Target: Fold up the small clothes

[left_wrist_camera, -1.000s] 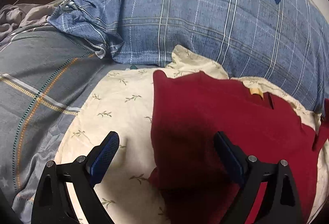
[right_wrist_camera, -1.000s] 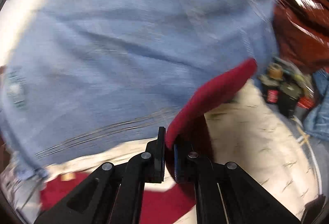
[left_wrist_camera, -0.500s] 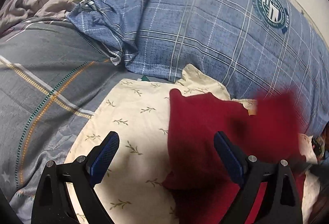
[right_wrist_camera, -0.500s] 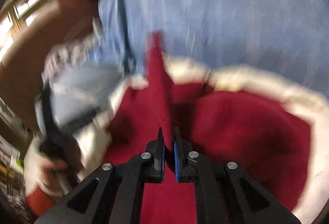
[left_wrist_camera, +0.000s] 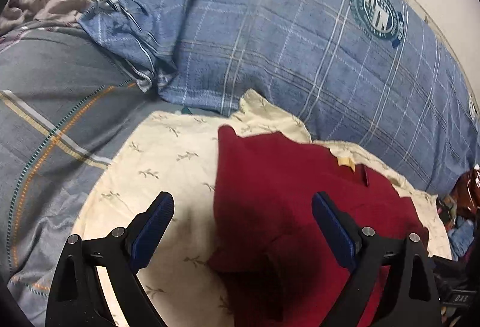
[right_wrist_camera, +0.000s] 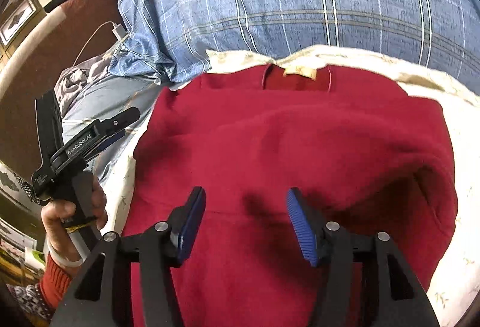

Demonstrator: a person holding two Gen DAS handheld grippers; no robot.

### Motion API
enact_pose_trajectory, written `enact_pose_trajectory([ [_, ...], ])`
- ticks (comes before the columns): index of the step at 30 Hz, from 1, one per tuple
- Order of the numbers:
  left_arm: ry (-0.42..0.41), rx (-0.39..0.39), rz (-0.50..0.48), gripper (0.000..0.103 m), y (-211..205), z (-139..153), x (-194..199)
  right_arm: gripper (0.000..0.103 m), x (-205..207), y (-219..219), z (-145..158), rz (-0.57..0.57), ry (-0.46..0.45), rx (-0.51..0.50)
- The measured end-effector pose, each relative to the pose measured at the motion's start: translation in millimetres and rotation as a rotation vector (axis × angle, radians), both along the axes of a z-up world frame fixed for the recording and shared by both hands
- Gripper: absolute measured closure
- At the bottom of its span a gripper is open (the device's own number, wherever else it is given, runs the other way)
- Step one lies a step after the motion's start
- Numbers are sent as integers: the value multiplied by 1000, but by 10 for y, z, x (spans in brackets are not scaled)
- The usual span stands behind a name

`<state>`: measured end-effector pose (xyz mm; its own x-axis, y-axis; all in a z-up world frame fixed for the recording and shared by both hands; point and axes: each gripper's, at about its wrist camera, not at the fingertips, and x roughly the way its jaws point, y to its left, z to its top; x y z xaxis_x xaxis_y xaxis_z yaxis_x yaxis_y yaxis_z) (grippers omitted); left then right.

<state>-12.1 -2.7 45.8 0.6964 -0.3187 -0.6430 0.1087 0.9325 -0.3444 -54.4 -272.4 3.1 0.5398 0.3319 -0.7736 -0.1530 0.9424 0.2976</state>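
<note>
A small dark red fleece top (right_wrist_camera: 285, 140) lies on a cream leaf-print cloth (left_wrist_camera: 168, 165), its collar and tan label (right_wrist_camera: 300, 73) toward the pillow. Its right sleeve is folded across the body. My right gripper (right_wrist_camera: 246, 216) is open and empty just above the top's middle. My left gripper (left_wrist_camera: 240, 225) is open and empty over the top's left edge (left_wrist_camera: 270, 192). It also shows in the right wrist view (right_wrist_camera: 99, 134), held off the top's left side.
A big blue plaid pillow (left_wrist_camera: 300, 35) lies behind the top. A grey striped bedsheet (left_wrist_camera: 54, 104) is on the left. A white charger and cable (right_wrist_camera: 118, 31) sit by the pillow's corner. Clutter (left_wrist_camera: 459, 207) lies at the far right.
My right gripper carried the red sleeve over onto the top's body, then opened and let it go. My left gripper stayed open and shifted slightly.
</note>
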Motion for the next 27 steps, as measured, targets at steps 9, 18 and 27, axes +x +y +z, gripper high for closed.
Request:
enact_pose_trajectory([
  [9, 116, 95, -152, 11, -144, -108, -88, 44, -166, -493, -19, -118, 19, -35],
  [18, 166, 142, -272, 58, -388, -191, -142, 44, -341, -863, -68, -214, 35, 9],
  [27, 71, 42, -285, 97, -376, 123, -88, 34, -454, -1387, 86, -377, -56, -70],
])
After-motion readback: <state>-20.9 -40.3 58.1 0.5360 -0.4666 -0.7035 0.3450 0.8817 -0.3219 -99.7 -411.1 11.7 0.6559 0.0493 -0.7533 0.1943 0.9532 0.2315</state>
